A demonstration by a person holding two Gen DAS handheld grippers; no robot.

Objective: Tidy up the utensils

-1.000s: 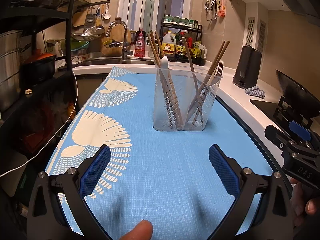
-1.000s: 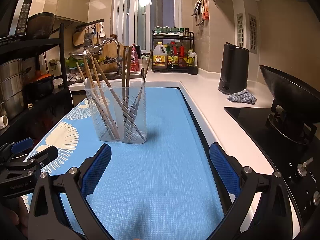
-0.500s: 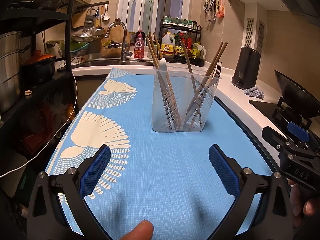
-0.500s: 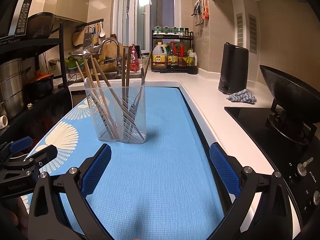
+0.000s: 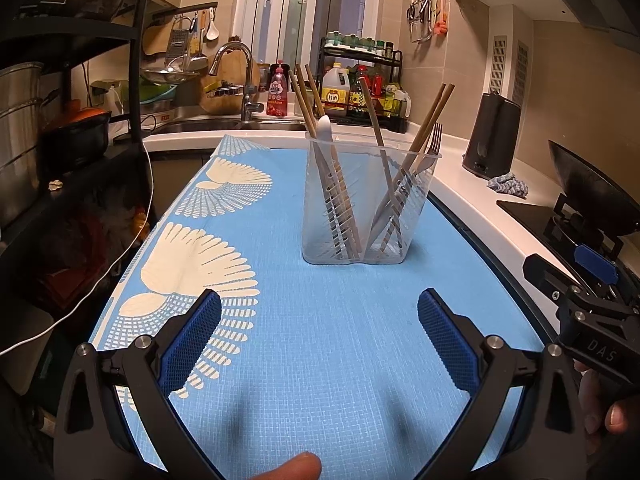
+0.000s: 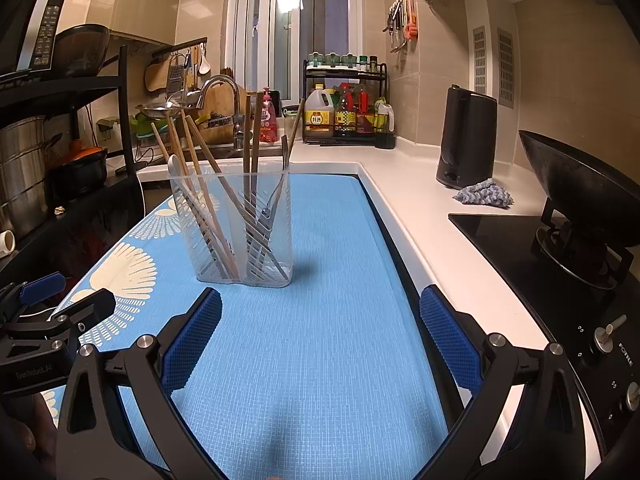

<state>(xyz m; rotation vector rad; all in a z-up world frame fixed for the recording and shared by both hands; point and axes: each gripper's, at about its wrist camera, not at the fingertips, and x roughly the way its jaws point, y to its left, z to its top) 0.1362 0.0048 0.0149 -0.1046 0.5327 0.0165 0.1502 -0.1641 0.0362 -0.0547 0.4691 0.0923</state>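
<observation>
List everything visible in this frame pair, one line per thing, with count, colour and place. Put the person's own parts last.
utensil holder: 1, clear plastic, two compartments, upright on the mat
chopsticks: several, wooden, leaning in both compartments
spoon: 1, white, left compartment in the left view
fork: 1, metal, tines up, right compartment in the left view
mat: 1, blue with cream fan pattern, on the counter
kettle: 1, black, on the white counter
cloth: 1, blue-grey, beside the kettle
wok: 1, black, on the stove
condiment rack: 1, black, bottles inside, by the window
faucet: 1, metal, at the sink
left tool: 1, black with blue pads, open, empty, above the mat
right tool: 1, same, open, empty
</observation>
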